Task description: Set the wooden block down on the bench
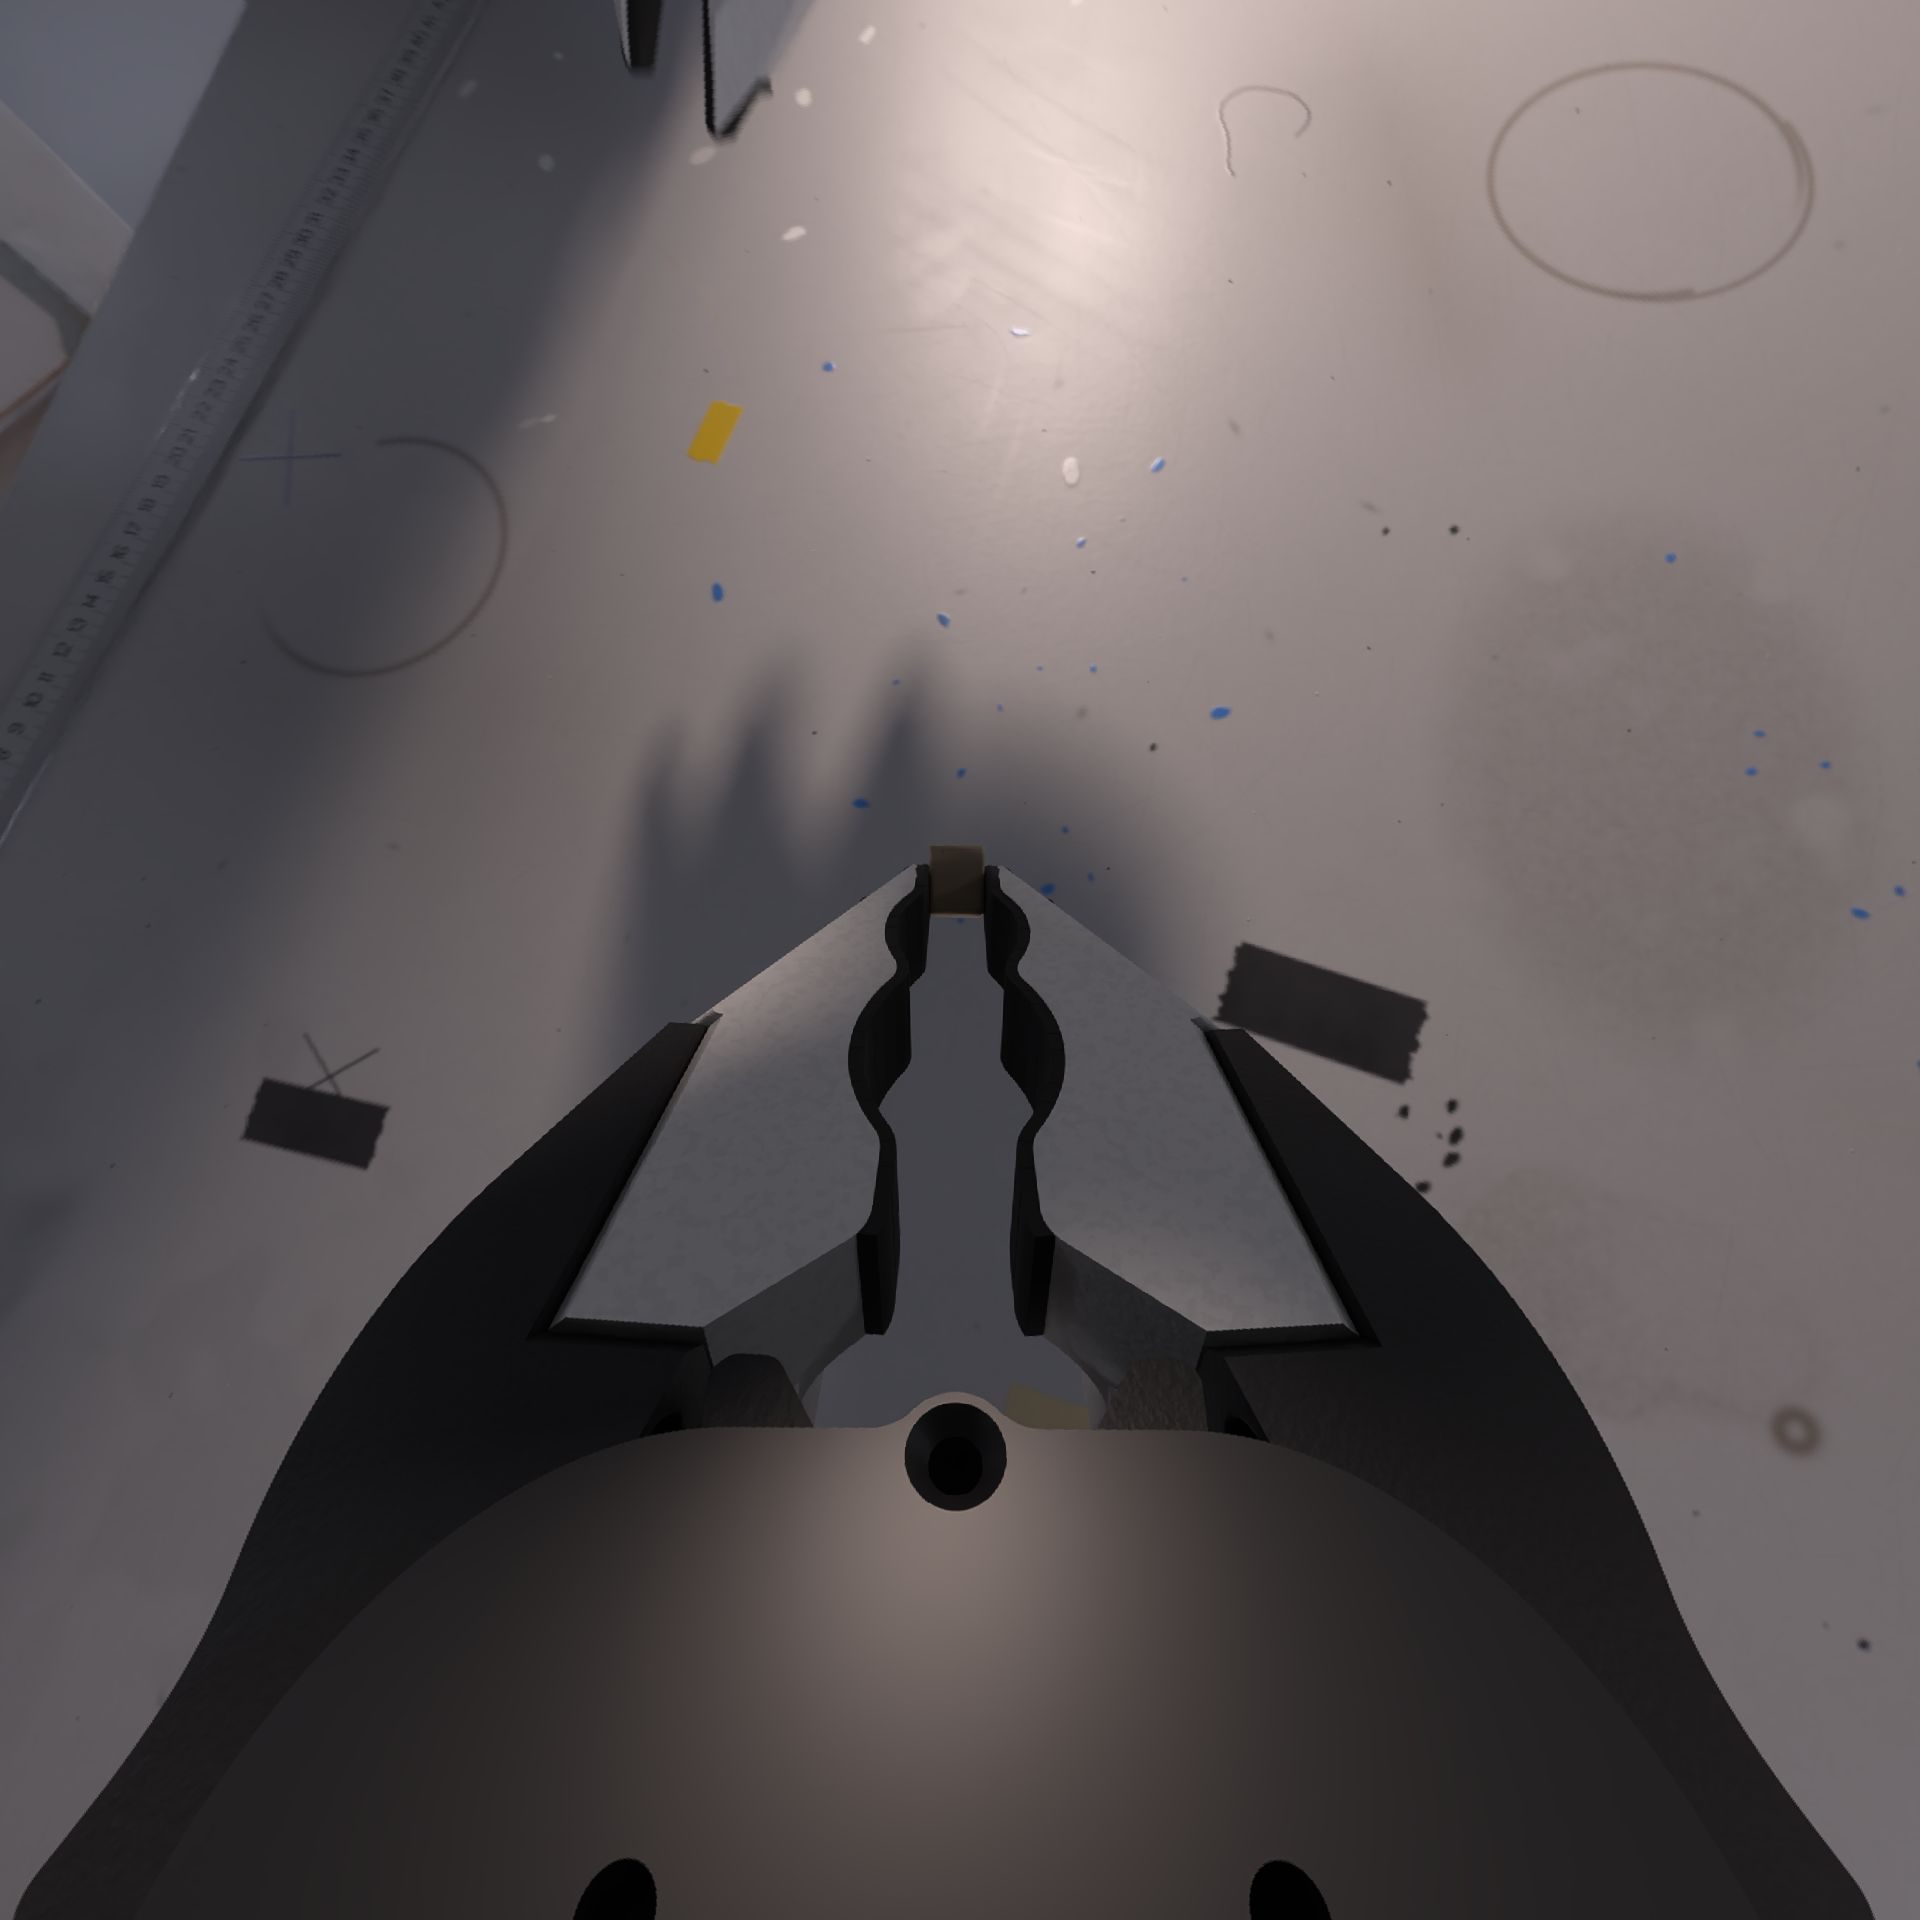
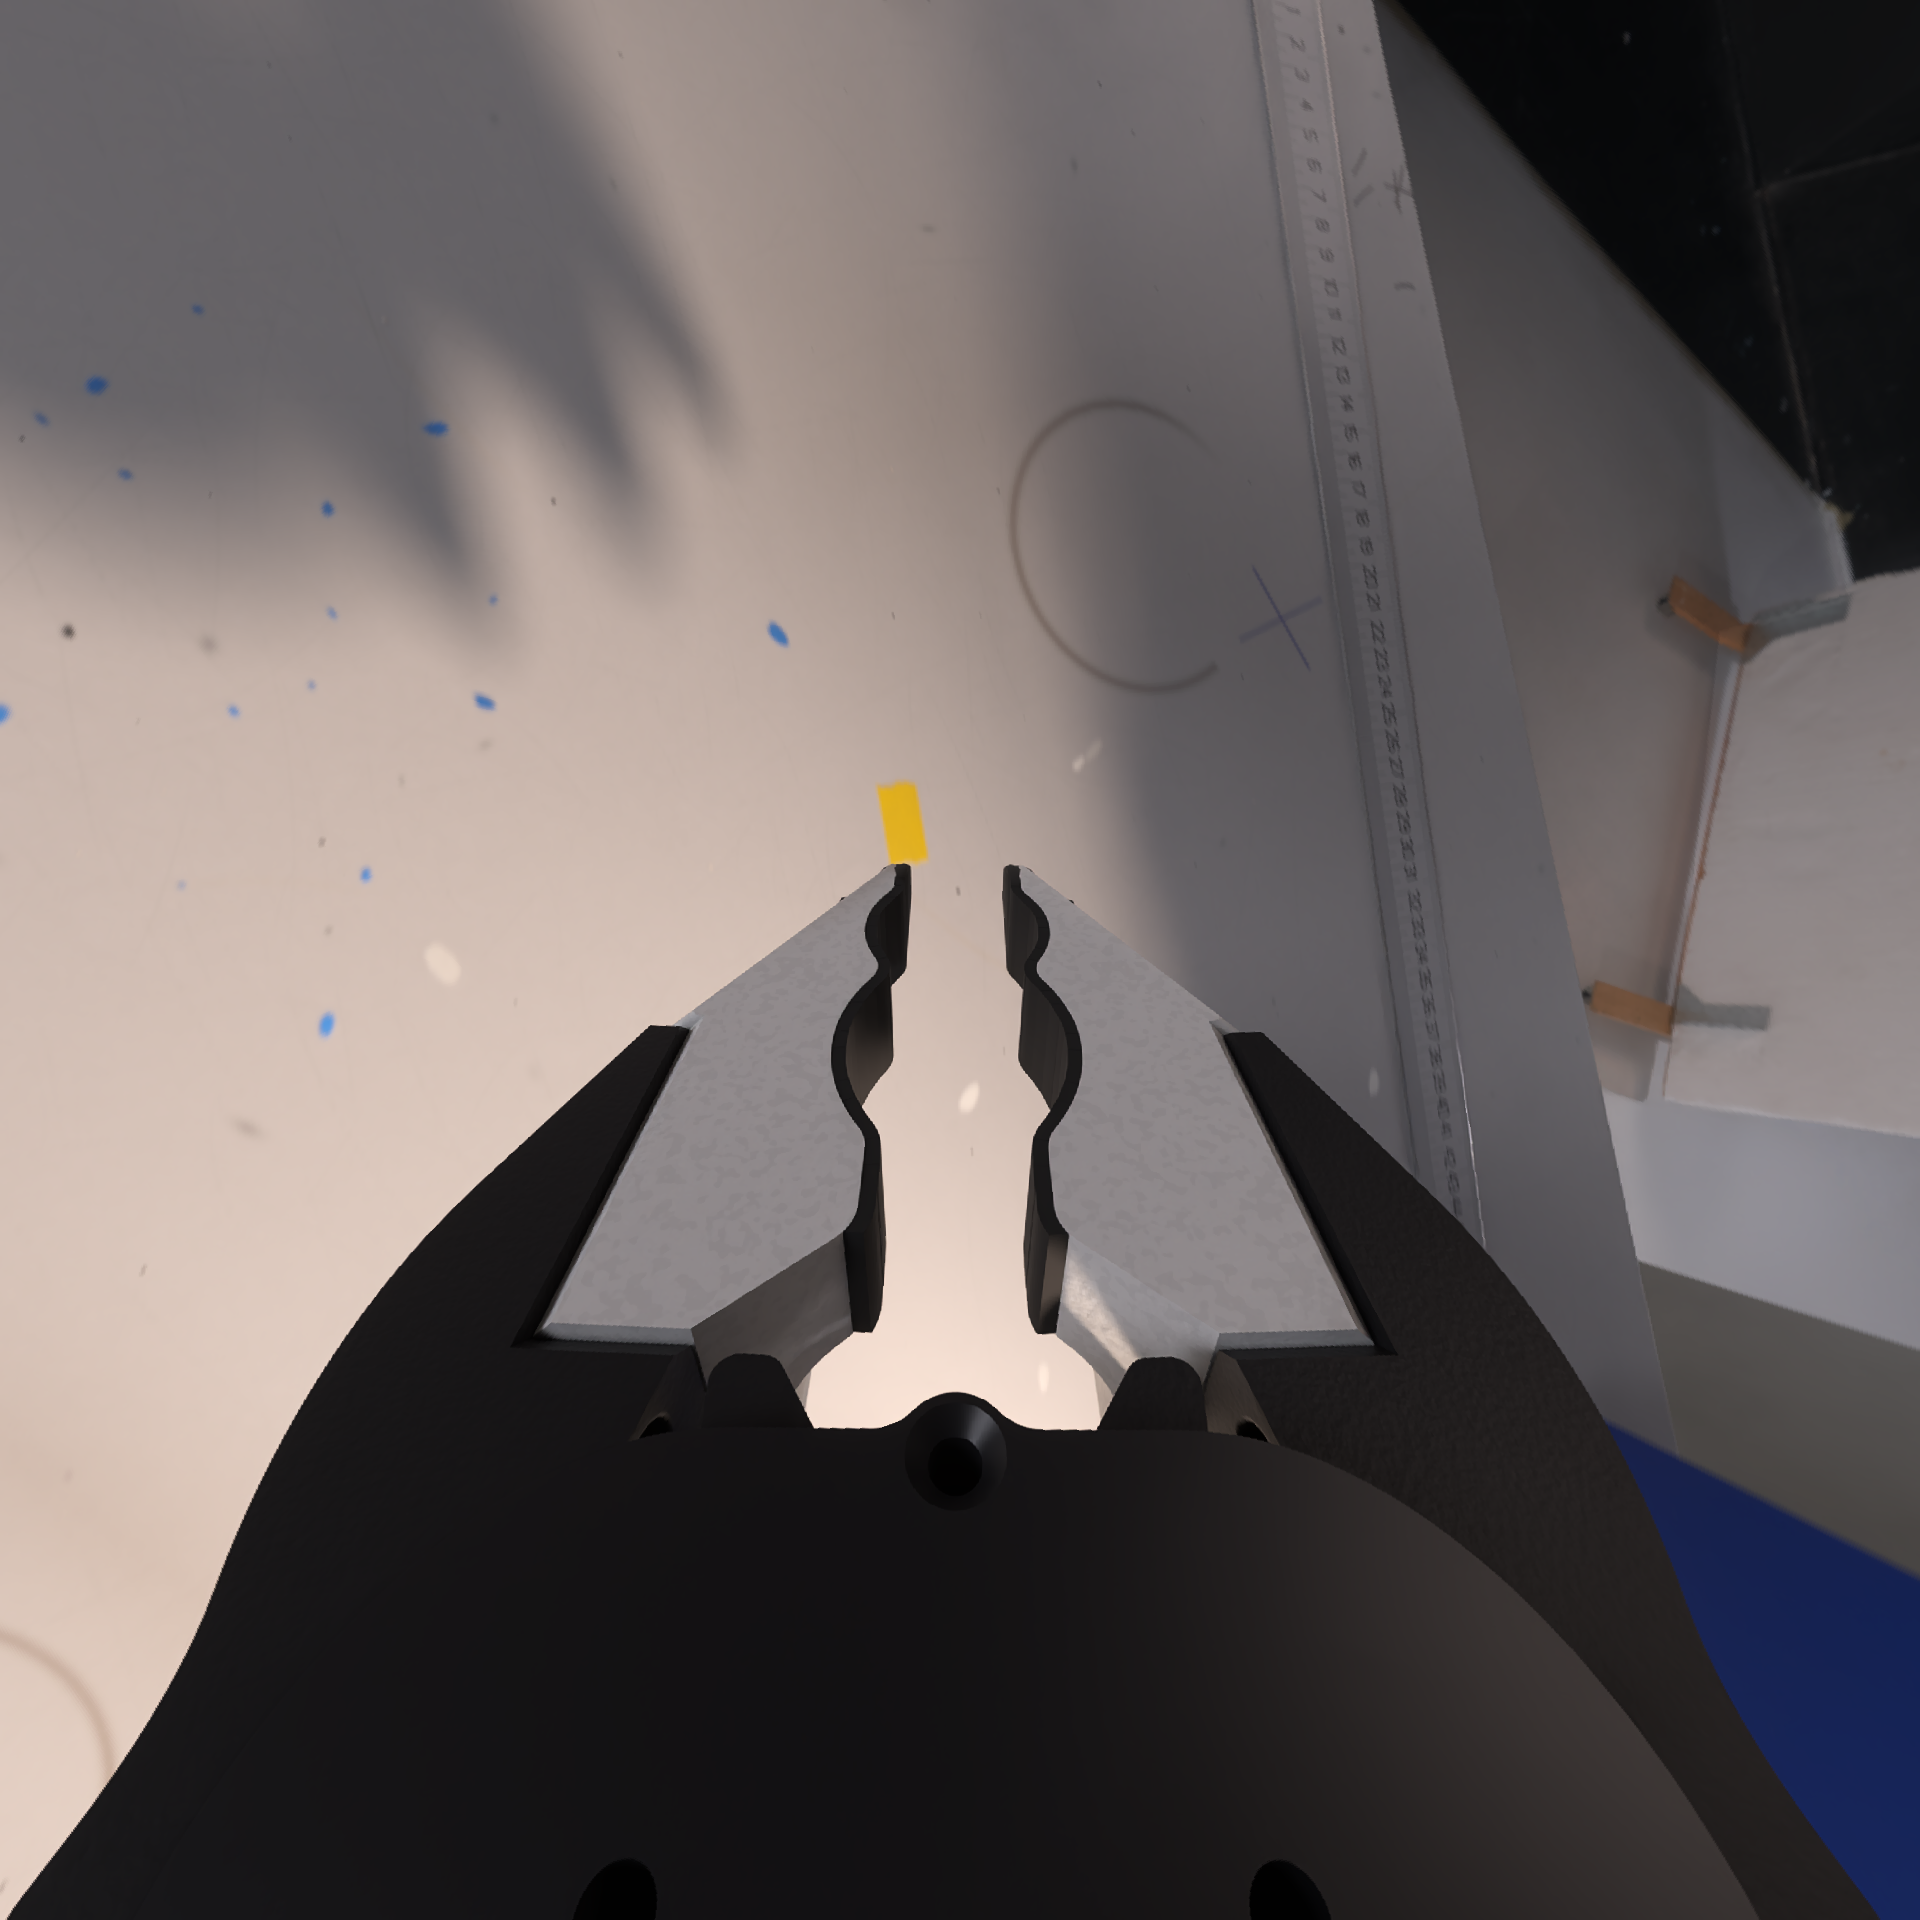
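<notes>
My left gripper (image 1: 957, 883) is shut on a small tan wooden block (image 1: 957, 879), pinched at the very fingertips above the pale bench top (image 1: 1143, 623). A soft shadow lies on the bench just beyond the block. My right gripper (image 2: 956, 878) is open and empty, its jaws a little apart, over the same bench (image 2: 520, 727) just short of a yellow tape piece (image 2: 902, 822). The block does not show in the right wrist view. Part of the other gripper (image 1: 686, 52) shows at the top edge of the left wrist view.
A steel ruler (image 1: 208, 416) lies along the bench's edge, also in the right wrist view (image 2: 1371, 665). Yellow tape (image 1: 715, 432), two black tape strips (image 1: 1322, 1012) (image 1: 315, 1122), ring stains (image 1: 1650, 179) and blue paint flecks mark the top. Beyond the edge is a blue floor (image 2: 1787, 1538).
</notes>
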Motion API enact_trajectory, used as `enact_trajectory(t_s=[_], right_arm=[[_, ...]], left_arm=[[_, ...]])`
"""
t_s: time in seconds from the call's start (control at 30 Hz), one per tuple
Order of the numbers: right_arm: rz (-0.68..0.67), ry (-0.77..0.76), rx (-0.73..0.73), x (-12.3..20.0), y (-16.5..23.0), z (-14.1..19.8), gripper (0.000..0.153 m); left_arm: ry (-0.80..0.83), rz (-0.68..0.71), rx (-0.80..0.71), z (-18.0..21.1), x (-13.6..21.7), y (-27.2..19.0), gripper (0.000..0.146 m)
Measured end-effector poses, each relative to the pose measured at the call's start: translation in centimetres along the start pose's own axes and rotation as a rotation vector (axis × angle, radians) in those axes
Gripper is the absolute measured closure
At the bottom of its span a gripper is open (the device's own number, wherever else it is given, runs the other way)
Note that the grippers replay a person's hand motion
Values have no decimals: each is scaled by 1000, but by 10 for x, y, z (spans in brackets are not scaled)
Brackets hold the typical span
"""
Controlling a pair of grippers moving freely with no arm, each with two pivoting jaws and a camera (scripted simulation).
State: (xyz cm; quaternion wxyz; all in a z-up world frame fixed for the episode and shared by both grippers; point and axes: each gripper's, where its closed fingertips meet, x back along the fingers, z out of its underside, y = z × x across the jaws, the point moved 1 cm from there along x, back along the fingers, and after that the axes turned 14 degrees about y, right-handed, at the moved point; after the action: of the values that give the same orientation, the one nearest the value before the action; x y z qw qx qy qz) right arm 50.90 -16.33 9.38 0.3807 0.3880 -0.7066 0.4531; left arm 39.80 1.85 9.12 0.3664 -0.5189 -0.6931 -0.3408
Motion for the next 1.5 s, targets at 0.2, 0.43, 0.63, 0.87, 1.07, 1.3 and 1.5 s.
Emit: enact_trajectory(t_s=[0.2, 0.43, 0.63, 0.87, 1.07, 1.3, 1.5], right_arm=[[27, 78, -39, 16, -6, 48, 139], [-3, 163, -85, 10, -2, 98, 138], [33, 153, -180, 33, -13, 133, 137], [21, 177, -248, 47, -5, 175, 138], [-17, 167, -246, 32, 9, 181, 138], [-36, 89, -251, 11, 3, 164, 131], [-77, 41, -300, -13, -9, 159, 134]], left_arm=[[37, 31, -43, -5, -15, -12, 137], [94, 40, -63, -3, -30, -17, 137], [130, 46, -63, 1, -37, -18, 137], [167, 54, -62, 6, -44, -18, 137], [227, 67, -65, 13, -51, -22, 137], [294, 70, -60, 23, -57, -29, 137], [295, 91, -20, 32, -61, -37, 137]])
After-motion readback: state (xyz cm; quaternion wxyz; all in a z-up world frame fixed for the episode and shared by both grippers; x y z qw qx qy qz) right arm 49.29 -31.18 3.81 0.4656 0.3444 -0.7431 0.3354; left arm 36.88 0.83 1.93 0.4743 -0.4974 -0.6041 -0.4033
